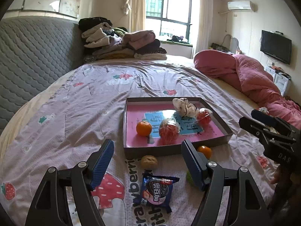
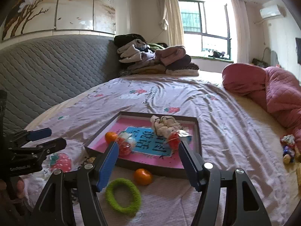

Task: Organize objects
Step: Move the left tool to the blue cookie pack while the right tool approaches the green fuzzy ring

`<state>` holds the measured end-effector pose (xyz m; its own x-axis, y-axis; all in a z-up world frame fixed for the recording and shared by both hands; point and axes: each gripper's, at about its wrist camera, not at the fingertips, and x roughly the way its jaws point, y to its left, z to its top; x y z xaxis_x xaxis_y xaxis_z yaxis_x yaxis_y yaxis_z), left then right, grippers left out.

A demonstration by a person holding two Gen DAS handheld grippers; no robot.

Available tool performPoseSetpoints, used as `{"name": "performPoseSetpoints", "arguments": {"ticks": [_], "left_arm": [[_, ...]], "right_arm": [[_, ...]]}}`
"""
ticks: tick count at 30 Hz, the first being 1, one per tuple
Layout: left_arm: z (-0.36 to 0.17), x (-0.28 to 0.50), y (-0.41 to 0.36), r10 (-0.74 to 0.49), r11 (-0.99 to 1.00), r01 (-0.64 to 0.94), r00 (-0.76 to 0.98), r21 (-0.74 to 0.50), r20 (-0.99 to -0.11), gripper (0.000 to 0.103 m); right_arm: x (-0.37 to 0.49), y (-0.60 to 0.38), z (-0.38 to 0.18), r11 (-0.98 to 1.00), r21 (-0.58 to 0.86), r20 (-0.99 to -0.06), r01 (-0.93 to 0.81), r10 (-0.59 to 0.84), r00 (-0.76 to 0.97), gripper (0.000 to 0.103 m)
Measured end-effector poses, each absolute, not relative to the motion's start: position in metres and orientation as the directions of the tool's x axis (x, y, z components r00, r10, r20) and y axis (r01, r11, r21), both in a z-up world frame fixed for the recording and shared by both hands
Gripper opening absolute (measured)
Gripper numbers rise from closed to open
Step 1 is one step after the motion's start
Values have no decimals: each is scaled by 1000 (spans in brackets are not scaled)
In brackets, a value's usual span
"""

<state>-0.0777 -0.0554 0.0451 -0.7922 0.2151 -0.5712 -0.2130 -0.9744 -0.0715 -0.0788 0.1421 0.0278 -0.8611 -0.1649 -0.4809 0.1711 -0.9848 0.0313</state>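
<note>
Nearest the left gripper point(image 1: 147, 162), whose jaws stand wide and empty, lies a cookie packet point(image 1: 157, 192) on the bedsheet point(image 1: 75, 113), just before the shallow box point(image 1: 169, 149). A walnut point(image 1: 149, 161) sits by the box's near wall. Inside the box are an orange point(image 1: 144, 128), two wrapped red sweets point(image 1: 169, 131) and a crumpled cloth point(image 1: 183, 106). The right gripper point(image 2: 148, 162), likewise wide and empty, hovers over a green ring point(image 2: 123, 196) and a second orange point(image 2: 143, 176) just outside the box.
</note>
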Motion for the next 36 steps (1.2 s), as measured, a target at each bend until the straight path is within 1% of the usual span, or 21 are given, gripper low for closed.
{"name": "performPoseSetpoints", "arguments": {"ticks": [16, 36], "left_arm": [[28, -82, -42, 204, -972, -234, -746, -37, -634, 75], [14, -84, -35, 198, -967, -254, -704, -18, -682, 75]], "right_arm": [[-83, 140, 19, -984, 38, -514, 174, -169, -841, 65], [-83, 131, 7, -981, 26, -551, 191, -174, -816, 65]]}}
